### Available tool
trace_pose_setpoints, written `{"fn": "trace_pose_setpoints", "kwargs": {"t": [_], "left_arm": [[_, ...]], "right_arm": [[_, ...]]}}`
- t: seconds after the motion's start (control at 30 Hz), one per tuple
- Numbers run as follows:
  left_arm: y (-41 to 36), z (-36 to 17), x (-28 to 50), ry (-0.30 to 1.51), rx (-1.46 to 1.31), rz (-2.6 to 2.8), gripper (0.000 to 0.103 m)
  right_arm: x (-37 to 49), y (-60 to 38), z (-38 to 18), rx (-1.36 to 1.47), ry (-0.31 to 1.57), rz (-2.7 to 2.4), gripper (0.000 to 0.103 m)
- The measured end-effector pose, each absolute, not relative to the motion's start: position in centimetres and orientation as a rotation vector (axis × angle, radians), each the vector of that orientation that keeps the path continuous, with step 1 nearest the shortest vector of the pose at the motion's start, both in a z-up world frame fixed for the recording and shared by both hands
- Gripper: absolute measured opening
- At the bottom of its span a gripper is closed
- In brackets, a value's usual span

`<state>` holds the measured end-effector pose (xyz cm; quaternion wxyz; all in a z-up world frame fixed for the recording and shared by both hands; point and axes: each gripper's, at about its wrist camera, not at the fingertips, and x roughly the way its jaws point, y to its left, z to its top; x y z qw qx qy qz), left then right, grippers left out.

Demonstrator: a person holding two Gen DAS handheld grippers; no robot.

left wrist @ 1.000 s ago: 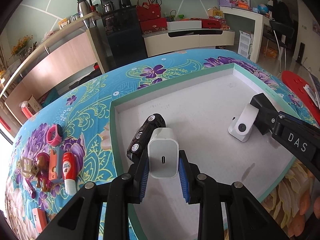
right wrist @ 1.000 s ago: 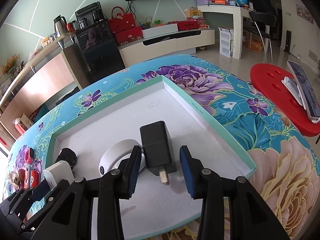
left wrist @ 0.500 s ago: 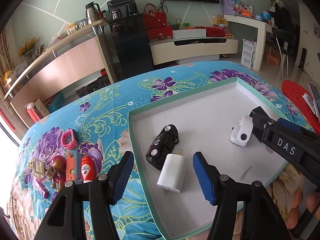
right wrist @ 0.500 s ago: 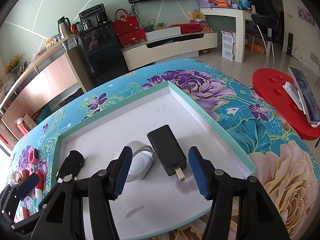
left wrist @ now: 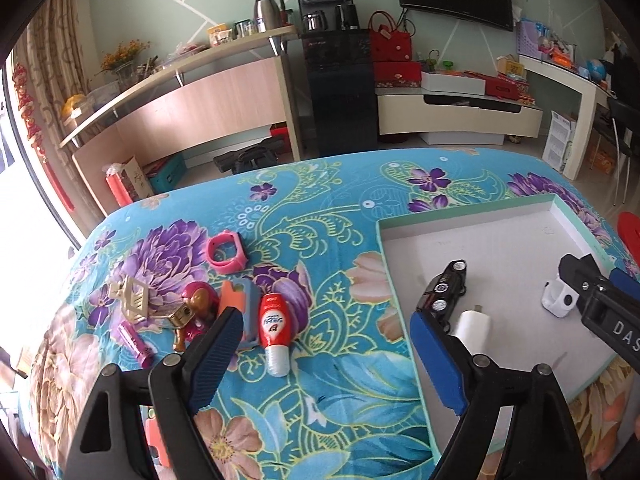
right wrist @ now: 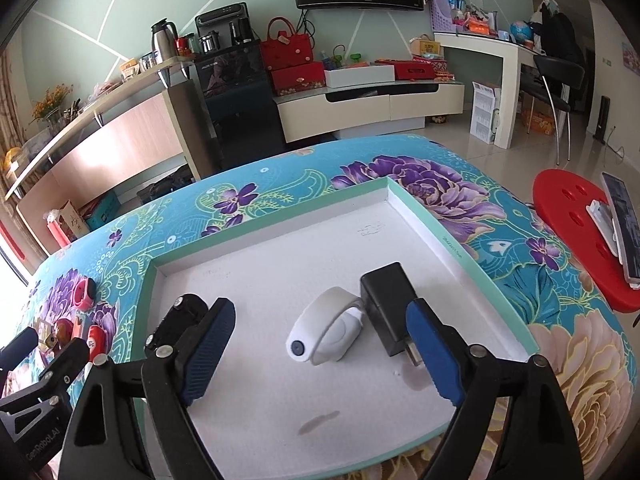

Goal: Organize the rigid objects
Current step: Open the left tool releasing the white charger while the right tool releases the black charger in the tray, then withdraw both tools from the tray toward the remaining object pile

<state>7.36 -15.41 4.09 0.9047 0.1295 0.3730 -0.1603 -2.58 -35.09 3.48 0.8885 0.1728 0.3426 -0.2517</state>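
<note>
Left gripper (left wrist: 326, 354): wide, just opened, empty | red-capped tube (left wrist: 274, 330) on bench (left wrist: 328, 216) left of tray (left wrist: 384, 264), long axis toward camera, lies nearest | right gripper (right wrist: 320, 348): wide, just opened, over tray, farther.

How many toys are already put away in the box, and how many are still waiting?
Done: four things lie in the shallow box: toy car, white charger, black charger, white clip camera.

In hand: nothing. The left gripper and right gripper have just been opening and are empty.

Left: pink watch case, red tube, red-and-gold figure and several other small items on the cloth.
</note>
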Motion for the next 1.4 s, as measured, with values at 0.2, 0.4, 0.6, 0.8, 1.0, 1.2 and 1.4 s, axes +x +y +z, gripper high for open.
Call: {"fn": "trace_pose_setpoints", "kwargs": {"t": [0.2,0.4,0.6,0.8,1.0,1.2,1.4], "left_arm": [[-12.2,3.0,8.8,0.812,0.224,-0.237,0.092],[-9.0,2.9,9.5,0.811,0.172,-0.161,0.103],[-6.2,2.9,10.1,0.827,0.137,-0.109,0.103],[-3.5,3.1,10.5,0.833,0.108,-0.059,0.103],[-0.7,3.5,10.6,0.825,0.089,-0.005,0.103],[2.2,3.7,10.8,0.83,0.043,0.033,0.103],[4.5,3.3,10.8,0.846,0.01,0.059,0.103]], "right_arm": [[-1.0,-32.6,3.9,0.321,0.712,-0.446,0.091],[0.5,-30.0,3.9,0.283,0.726,-0.377,0.092],[1.5,-27.9,3.8,0.275,0.737,-0.326,0.092],[2.6,-25.6,3.7,0.258,0.743,-0.264,0.092],[3.3,-24.0,3.8,0.285,0.728,-0.194,0.092],[3.9,-22.6,3.7,0.277,0.733,-0.166,0.092],[4.6,-20.8,3.7,0.269,0.728,-0.12,0.092]]}}
